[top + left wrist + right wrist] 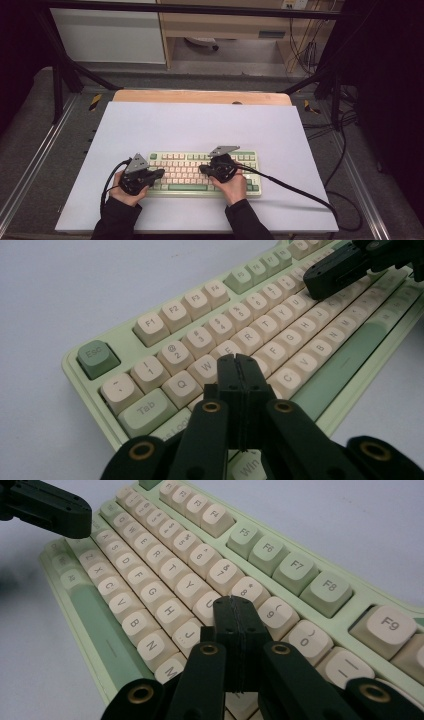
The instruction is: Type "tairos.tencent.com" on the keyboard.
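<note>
I hold my left gripper (pixel 159 173) over the left end of the keyboard (pixel 200 159), its jaws pressed together with nothing between them; in the left gripper view the closed tips (pixel 239 371) sit just above the keys near W and E. My right gripper (pixel 203 169) hangs over the middle of the keyboard, jaws likewise pressed together and empty, and in the right gripper view its tips (pixel 234 614) hover by the U and J keys. The keyboard is pale green with cream keycaps and a green space bar, and it lies flat near my edge of the desk, roughly centred between my two hands (pixel 231 187). Under it a white sheet (pixel 200 125) covers most of the desk, leaving a strip of bare wood (pixel 200 96) along the far edge. A black cable (pixel 295 192) trails from my right gripper across the sheet and off its right side. Around the desk stands a dark metal frame (pixel 60 75), with grey floor (pixel 30 130) beyond it. At the back of the room I see a white cabinet (pixel 107 35) beside a wooden unit (pixel 220 25), and loose wires (pixel 305 50) hang at the right.
</note>
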